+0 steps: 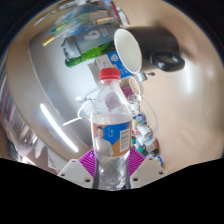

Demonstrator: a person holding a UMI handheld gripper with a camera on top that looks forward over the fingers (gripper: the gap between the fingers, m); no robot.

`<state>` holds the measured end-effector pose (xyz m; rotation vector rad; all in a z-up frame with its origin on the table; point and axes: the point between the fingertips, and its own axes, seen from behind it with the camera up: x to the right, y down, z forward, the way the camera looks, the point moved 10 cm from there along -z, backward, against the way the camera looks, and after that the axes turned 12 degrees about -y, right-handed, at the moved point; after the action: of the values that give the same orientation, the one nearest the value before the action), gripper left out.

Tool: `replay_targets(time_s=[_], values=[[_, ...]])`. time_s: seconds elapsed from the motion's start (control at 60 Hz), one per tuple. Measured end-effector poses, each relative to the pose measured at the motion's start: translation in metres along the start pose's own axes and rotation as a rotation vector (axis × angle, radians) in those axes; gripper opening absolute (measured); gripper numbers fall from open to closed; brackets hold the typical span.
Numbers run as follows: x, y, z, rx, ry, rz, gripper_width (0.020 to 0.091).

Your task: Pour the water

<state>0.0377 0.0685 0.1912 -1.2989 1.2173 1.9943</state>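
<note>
Water bottle (110, 130) is clamped between both fingers, pads (87, 165) pressed on its lower body either side. Gripper (110, 172) is closed down to bottle width and nothing else is held. Red cap (108, 74) appears to be still fitted; that needs checking before any pour is attempted, judged from the cap colour showing at the neck.

Long axis of the bottle runs straight out from the fingers, neck pointing away. White cup (130, 50) lies just beyond the cap and slightly to the right, its open mouth turned toward the bottle. Neck and cup rim are near but not touching, so the coming move is judged to be a tilt forward and a little right to bring neck over rim.

A dark object (160, 50) is seen behind the cup; its identity can't be told. Green-labelled packaging (92, 40) sits further back to the left. Small colourful clutter (145, 135) lies on the table (40, 100) right of the bottle. Left side is more open; room on the right is tight, so swing should be kept short.
</note>
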Motion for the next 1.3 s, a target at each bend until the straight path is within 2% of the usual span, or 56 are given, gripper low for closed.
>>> replay_targets(time_s=[0.083, 0.25, 0.333, 0.583, 0.75, 0.817, 0.883, 0.933, 0.983, 1.05, 1.117, 1.217, 1.3], values=[[-0.009, -0.008, 0.010, 0.020, -0.042, 0.155, 0.0364], [-0.027, -0.028, 0.014, 0.139, -0.106, 0.337, 0.0363], [-0.033, -0.030, 0.016, 0.152, -0.124, 0.368, 0.0363], [-0.040, -0.016, 0.020, 0.021, -0.067, 0.206, 0.0365], [-0.090, -0.018, 0.005, -0.122, 0.005, -0.341, 0.0364], [-0.130, -0.027, -0.005, -0.140, 0.014, -0.658, 0.0363], [-0.176, -0.061, -0.026, -0.111, 0.009, -1.028, 0.0367], [-0.203, -0.078, -0.033, -0.040, 0.074, -1.299, 0.0368], [-0.222, -0.123, -0.059, 0.027, 0.148, -1.550, 0.0369], [-0.229, -0.164, -0.078, 0.157, 0.310, -1.763, 0.0367], [-0.218, -0.211, -0.100, 0.233, 0.428, -1.869, 0.0366], [-0.178, -0.269, -0.129, 0.283, 0.564, -1.928, 0.0366], [-0.140, -0.302, -0.139, 0.278, 0.633, -1.923, 0.0366]])
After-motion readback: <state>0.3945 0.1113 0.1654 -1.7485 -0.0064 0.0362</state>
